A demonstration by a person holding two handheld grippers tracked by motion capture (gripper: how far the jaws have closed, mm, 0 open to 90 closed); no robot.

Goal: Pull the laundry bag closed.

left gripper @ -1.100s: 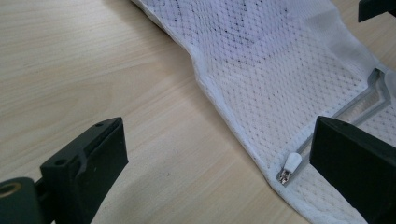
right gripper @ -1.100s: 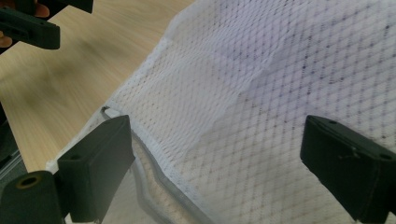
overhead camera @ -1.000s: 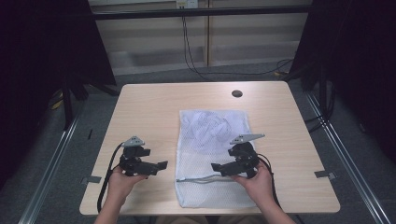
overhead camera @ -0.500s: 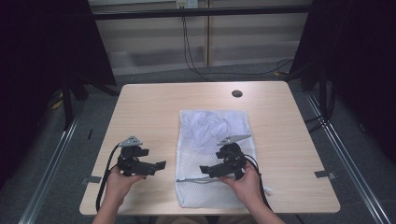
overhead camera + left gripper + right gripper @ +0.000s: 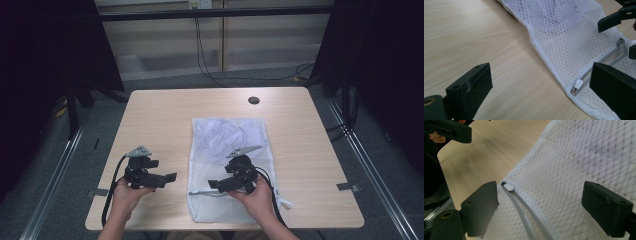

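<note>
a white mesh laundry bag (image 5: 229, 165) lies flat on the worktop (image 5: 165, 115), a little to the 3 o'clock side of the middle, its long side running from 12 to 6 o'clock in the high view. that likely keeps its zipper (image 5: 524, 213) on top and within reach, near the 6 o'clock end. the zipper pull (image 5: 509, 187) sits at the bag's 9 o'clock edge, so the work in hand seems to be taking hold of that pull.

the right claw (image 5: 216, 184) hangs over the bag's near end, aimed toward 9 o'clock. its jaws stand wide and have just been narrowing a little, with the pull and the zipper's end lying between them but not touched, so it is released and empty. how close it hangs above the mesh is hard to judge.

the left claw (image 5: 169, 177) waits over bare worktop at about 9 o'clock of the bag, pointing at the pull (image 5: 577, 86), jaws spread wide, gripping nothing.
</note>
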